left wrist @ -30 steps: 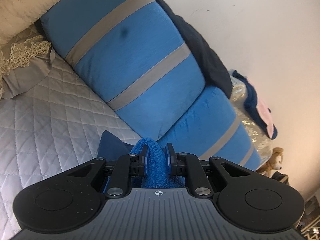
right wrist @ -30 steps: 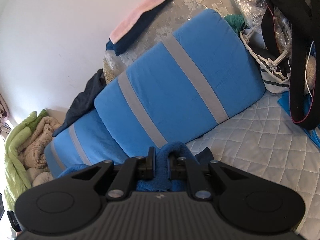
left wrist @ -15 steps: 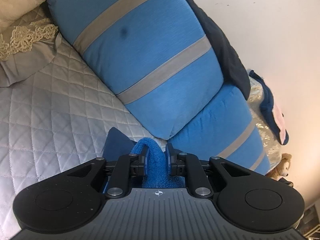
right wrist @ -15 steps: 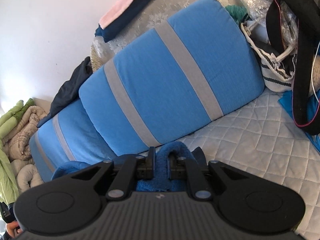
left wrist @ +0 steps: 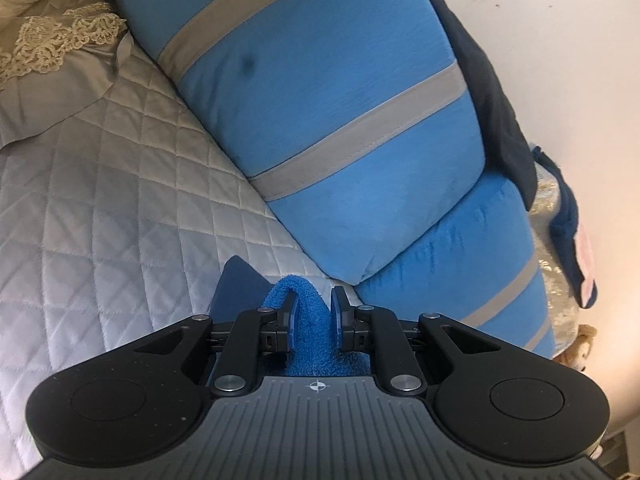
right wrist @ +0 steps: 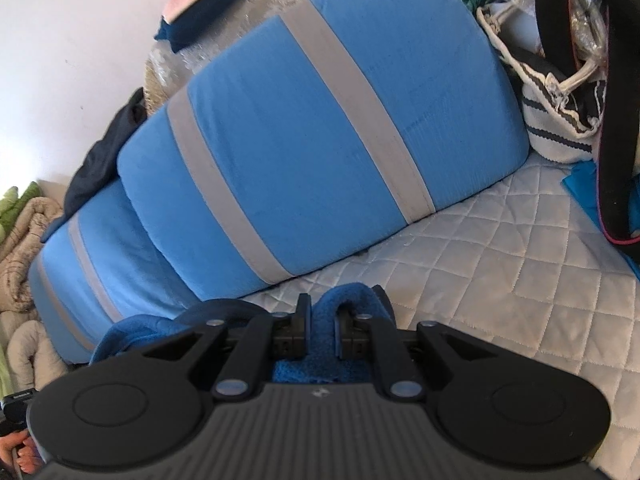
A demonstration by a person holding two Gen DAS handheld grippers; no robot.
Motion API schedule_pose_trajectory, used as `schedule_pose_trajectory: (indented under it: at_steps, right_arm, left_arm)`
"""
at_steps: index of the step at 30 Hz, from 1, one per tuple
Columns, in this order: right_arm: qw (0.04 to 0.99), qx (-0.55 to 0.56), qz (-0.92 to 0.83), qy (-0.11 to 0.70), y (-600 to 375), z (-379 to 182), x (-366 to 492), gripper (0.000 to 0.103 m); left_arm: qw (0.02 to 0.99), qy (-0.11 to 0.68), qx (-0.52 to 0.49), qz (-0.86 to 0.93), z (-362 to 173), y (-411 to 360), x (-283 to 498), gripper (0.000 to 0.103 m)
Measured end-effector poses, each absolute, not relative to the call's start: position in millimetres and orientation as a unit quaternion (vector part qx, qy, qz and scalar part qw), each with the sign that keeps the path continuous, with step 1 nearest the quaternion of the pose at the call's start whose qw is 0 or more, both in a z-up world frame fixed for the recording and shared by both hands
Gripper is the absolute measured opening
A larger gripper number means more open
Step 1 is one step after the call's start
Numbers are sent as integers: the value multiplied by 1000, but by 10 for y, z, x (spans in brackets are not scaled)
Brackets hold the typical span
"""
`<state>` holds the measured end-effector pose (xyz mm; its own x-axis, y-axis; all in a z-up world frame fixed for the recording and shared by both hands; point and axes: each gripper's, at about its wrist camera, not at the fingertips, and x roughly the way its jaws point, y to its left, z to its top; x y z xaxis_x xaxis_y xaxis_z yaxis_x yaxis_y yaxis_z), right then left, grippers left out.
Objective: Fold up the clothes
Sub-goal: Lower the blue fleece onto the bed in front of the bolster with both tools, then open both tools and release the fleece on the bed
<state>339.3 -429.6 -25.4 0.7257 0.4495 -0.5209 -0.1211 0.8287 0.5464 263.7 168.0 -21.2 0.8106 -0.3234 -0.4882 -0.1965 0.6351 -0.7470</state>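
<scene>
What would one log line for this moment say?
left gripper: shut on blue towel | right gripper: shut on blue towel | below: quilted bed cover | fold: not yet done

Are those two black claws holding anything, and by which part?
Yes. Both the left gripper and the right gripper pinch a raised fold of the blue fleecy garment; which part cannot be told.

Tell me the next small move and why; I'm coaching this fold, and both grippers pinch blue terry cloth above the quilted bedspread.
Probably lower both together. The left gripper and right gripper each clamp a bunched fold of the blue terry cloth above the grey quilted bedspread, near the blue grey-striped cushions; laying it flat lets the fold be set.
</scene>
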Motion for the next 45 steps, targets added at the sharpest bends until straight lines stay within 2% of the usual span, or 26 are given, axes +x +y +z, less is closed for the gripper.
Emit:
schedule_pose_trajectory:
  at_steps: [26,28,29,30,31,32,33,35,36,37,41,45]
  right_arm:
    - [896,214,132,366,-4005,-694,4192,12]
    - [894,220,134,366,-4001,-703,4194,18]
    - [893,225,134,367,-4002,-706,4193,40]
    - [893,228,135,362,-4004,-694,4186,52]
    - [896,232,135,355,-4007,-670,4175,59]
    - [898,236,135,347,-4011,-646,4164,73]
    - [900,239,136,339,-4015,-622,4152,89]
    - [904,246,136,323,-4022,-574,4130,100]
    - [905,249,137,315,-4026,-550,4119,102]
    - [904,256,140,312,-4033,-526,4112,102]
    - [907,245,146,311,-3995,-434,4061,103]
    - [920,183,155,311,-3872,-350,3987,103]
  left_arm:
    - [842,333,-423,-5,-545,1594,3300,18]
    - [833,332,-443,-6,-583,1630,3303,19]
    - [828,328,-455,-10,-599,1649,3297,19]
    - [823,322,-467,-15,-612,1664,3291,22]
    - [818,317,-479,-21,-624,1678,3285,26]
    - [814,311,-490,-26,-633,1692,3279,29]
    - [811,304,-500,-32,-632,1704,3274,37]
    - [810,281,-514,-43,-599,1722,3254,57]
    - [811,266,-519,-46,-571,1733,3240,76]
    - [814,249,-523,-45,-532,1749,3219,82]
    - [821,240,-516,-51,-375,1771,3215,82]
    - [856,259,-446,-43,-232,1669,3199,82]
